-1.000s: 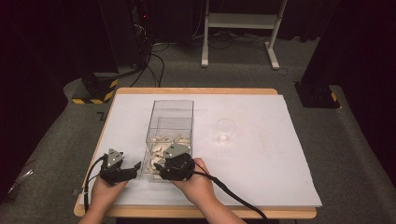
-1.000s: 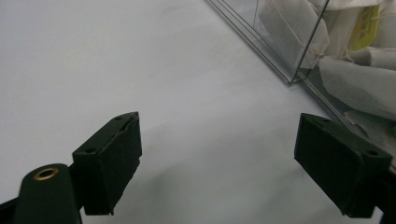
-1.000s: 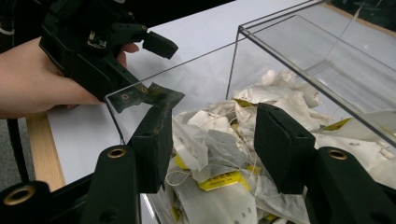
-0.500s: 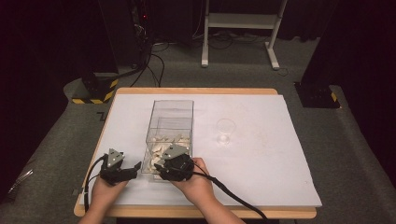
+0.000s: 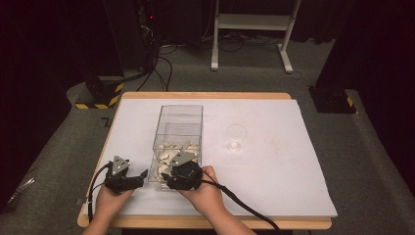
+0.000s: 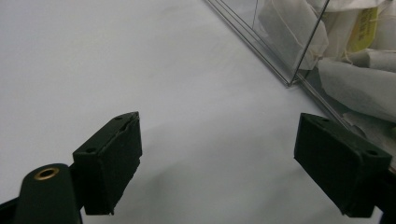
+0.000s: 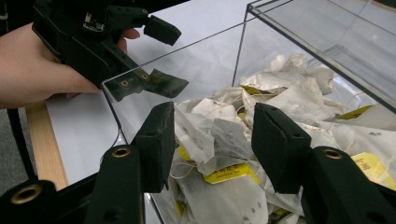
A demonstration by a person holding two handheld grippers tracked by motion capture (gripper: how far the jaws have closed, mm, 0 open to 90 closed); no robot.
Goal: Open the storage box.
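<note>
A clear plastic box [image 5: 181, 106] stands on the white sheet, and a heap of tea bags [image 5: 171, 149] fills its near end. My right gripper [image 5: 168, 177] hangs over the box's near edge. In the right gripper view its jaws [image 7: 212, 135] stand half apart, tilted down into the box. White tea bags with yellow tags [image 7: 224, 144] lie between and below them, and no pad clearly presses on one. My left gripper [image 5: 142, 176] rests open just left of the box, low over the sheet. In the left gripper view [image 6: 217, 158] nothing lies between its wide jaws, and the box wall [image 6: 280, 51] stands at the right.
A small clear glass cup [image 5: 236, 134] stands on the white sheet [image 5: 274, 171] to the right of the box. The sheet covers a wooden table [image 5: 205, 223]. Black stands, cables and a white frame sit on the floor beyond the far edge.
</note>
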